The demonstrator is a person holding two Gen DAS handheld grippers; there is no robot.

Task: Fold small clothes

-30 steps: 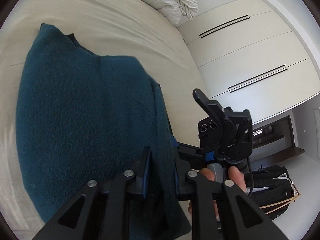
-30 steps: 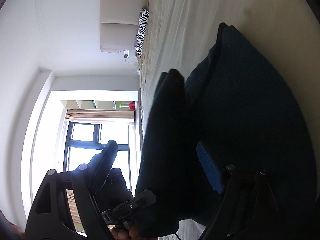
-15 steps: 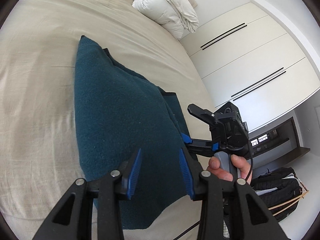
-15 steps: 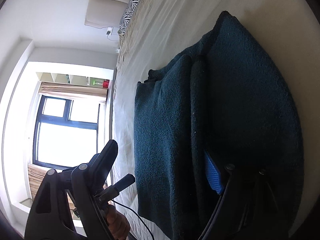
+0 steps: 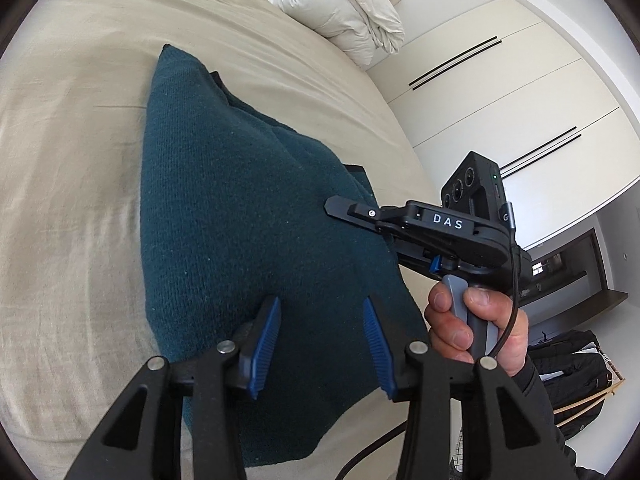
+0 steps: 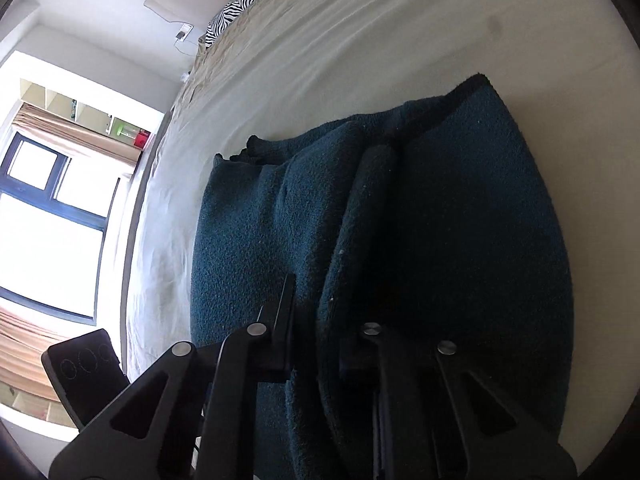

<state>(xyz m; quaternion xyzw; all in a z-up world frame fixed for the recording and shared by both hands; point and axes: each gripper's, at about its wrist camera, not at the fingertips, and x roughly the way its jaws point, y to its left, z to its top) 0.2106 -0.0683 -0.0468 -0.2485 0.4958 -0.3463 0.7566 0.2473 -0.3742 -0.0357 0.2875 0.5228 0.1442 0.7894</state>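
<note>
**Left view.** Your left gripper [image 5: 320,304] hovers over the near part of the teal knitted garment [image 5: 224,208]. Its fingers stand moderately apart and have just been opening. Nothing is pinched between the blue pads [image 5: 264,344], and the knit shows through the gap. The garment lies folded on the bed [image 5: 72,160] and stretches away from the fingertips to a pointed far corner. A black-edged layer peeks out along its side, to the right of the fingers. Further right, a hand [image 5: 472,332] grips the handle of the other tool. Well beyond the fingertips, a white bundled duvet [image 5: 344,12] sits at the far end of the bed.

**Right view.** Your right gripper [image 6: 324,300] has its fingers drawn narrow, and they have just been closing. A raised fold of the garment runs between them and hides the inner face of the right finger, so you hold that ridge of cloth. The rest of the garment spreads on both sides of the fingers. A zebra-striped pillow [image 6: 244,0] lies far ahead and to the left.
</note>
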